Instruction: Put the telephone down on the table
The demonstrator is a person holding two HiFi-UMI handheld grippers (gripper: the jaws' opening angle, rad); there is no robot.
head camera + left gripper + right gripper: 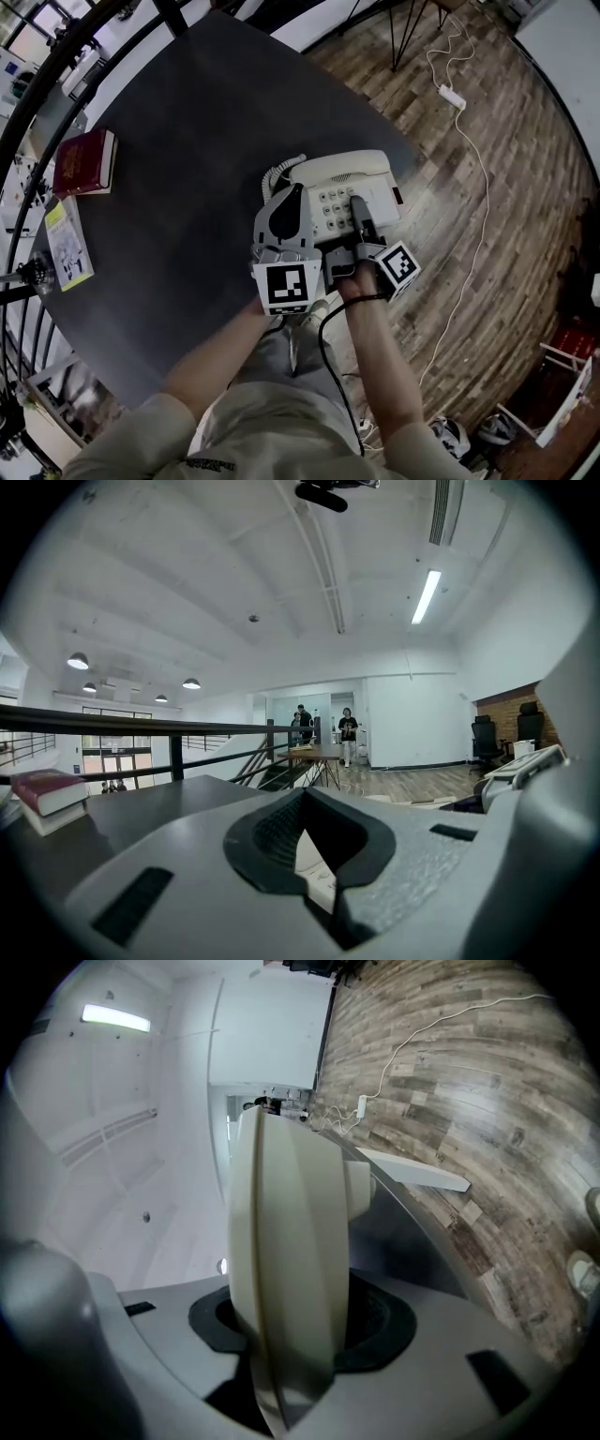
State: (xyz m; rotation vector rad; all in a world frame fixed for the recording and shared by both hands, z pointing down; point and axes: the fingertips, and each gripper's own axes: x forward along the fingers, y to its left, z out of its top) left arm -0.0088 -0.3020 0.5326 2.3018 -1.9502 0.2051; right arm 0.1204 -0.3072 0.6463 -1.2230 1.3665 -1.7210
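Cream phone (345, 178) with pale keypad (334, 208) and coiled cord (275, 175), at the dark surface (178, 197) edge; left tool (286, 211) and right tool (360, 214) both clamp it.

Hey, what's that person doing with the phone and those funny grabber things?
A person holds a two-jaw gripper in each hand. The right gripper has its jaws clamped on the cream push-button desk telephone, at the near corner of the dark grey table. The left gripper sits at the telephone's left side with its jaws nearly together; whether it grips is unclear. I can't tell if the telephone already rests on the table. A dark red book lies far off to the left.
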